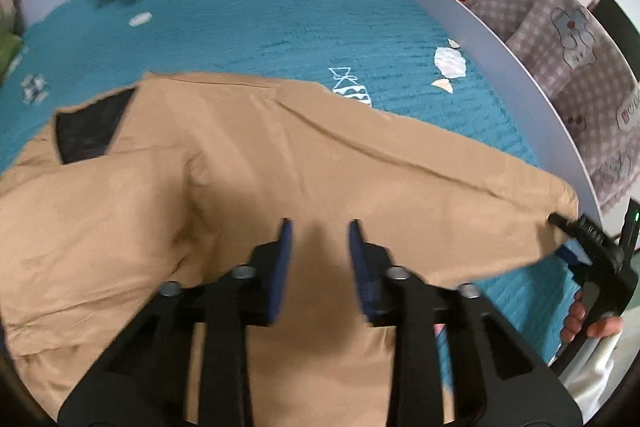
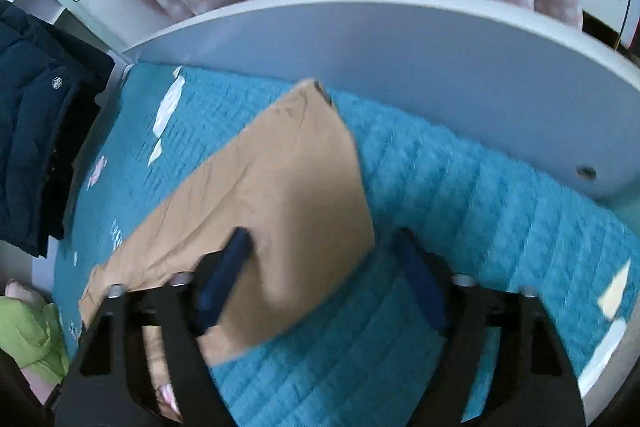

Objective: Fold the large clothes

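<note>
On the bed [image 1: 248, 27] we see the tan jacket [image 1: 248, 163] spread flat. Left gripper [image 1: 320, 239] hovers narrowly open over its body; right gripper [image 2: 320, 255] half open straddles the sleeve [image 2: 280, 187] end, not pinching. Fabric looks soft, light, floppy; we judge cuff and hem the best holds.

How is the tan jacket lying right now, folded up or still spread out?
Mostly spread. The tan jacket lies across the teal bedspread, one sleeve stretched toward the bed's edge, dark lining showing at the collar.
</note>
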Demonstrator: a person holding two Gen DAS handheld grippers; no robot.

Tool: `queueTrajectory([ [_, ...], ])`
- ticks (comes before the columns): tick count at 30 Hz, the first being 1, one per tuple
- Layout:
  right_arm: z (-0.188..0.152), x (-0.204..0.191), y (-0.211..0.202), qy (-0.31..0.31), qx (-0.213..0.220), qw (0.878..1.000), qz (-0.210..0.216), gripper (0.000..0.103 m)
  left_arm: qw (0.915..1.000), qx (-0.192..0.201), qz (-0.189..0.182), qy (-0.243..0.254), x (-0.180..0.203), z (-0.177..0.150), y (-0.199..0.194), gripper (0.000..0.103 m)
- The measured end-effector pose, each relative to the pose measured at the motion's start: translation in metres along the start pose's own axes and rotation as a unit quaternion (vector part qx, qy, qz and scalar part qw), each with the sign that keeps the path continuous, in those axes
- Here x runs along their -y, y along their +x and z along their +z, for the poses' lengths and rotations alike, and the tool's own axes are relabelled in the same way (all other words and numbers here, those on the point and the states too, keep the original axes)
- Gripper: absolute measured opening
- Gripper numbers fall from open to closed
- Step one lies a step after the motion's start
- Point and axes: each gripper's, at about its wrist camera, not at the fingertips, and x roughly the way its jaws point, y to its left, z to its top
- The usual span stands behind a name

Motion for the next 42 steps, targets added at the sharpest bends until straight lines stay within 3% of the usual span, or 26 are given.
queueTrajectory([
  [1,0.002,-0.002,0.003,-0.003,0.002,1.000,0.008,0.026,0.9999,-0.008,-0.008,-0.009,-0.001,0.002,0.008,0.016],
  [2,0.004,-0.003,0.006,-0.002,-0.001,1.000,0.019,0.018,0.9993,-0.021,-0.023,-0.021,-0.002,0.005,0.021,0.015],
  [4,0.005,-0.009,0.005,0.001,0.007,1.000,0.025,0.013,0.9973,-0.050,-0.035,-0.042,-0.003,0.005,0.050,0.011],
  [6,0.006,-0.018,-0.007,-0.013,0.028,0.999,0.034,0.010,0.9968,-0.061,-0.020,-0.049,-0.002,0.001,0.071,0.010],
  [9,0.012,-0.043,-0.043,-0.035,0.069,0.994,0.072,0.010,0.9983,-0.041,-0.006,-0.042,0.002,-0.002,0.075,0.009],
  [16,0.003,-0.134,-0.121,-0.117,0.132,0.970,0.169,0.010,0.9966,-0.054,-0.013,-0.060,-0.003,0.008,0.083,0.009],
  [19,-0.016,-0.174,-0.140,-0.153,0.138,0.958,0.201,0.010,0.9934,-0.085,-0.032,-0.070,-0.004,0.010,0.064,0.009],
  [21,-0.032,-0.206,-0.152,-0.180,0.140,0.946,0.229,0.010,0.9953,-0.054,-0.059,-0.055,-0.008,0.009,0.024,0.009],
  [23,-0.051,-0.238,-0.159,-0.210,0.132,0.936,0.250,0.010,0.9975,-0.023,-0.050,-0.044,-0.017,0.007,-0.011,0.009],
  [27,-0.106,-0.300,-0.166,-0.278,0.102,0.909,0.293,0.010,0.9967,0.018,-0.045,-0.065,-0.061,-0.002,-0.067,0.009],
  [32,-0.177,-0.357,-0.152,-0.335,0.044,0.884,0.322,0.010,0.9894,0.066,0.021,-0.127,-0.151,-0.028,-0.130,0.009],
  [37,-0.256,-0.400,-0.112,-0.387,-0.020,0.871,0.303,0.010,0.9764,0.082,0.076,-0.185,-0.229,-0.064,-0.168,0.009],
  [42,-0.326,-0.418,-0.071,-0.414,-0.082,0.865,0.272,0.010,0.9594,0.079,0.114,-0.245,-0.296,-0.112,-0.184,0.009],
])
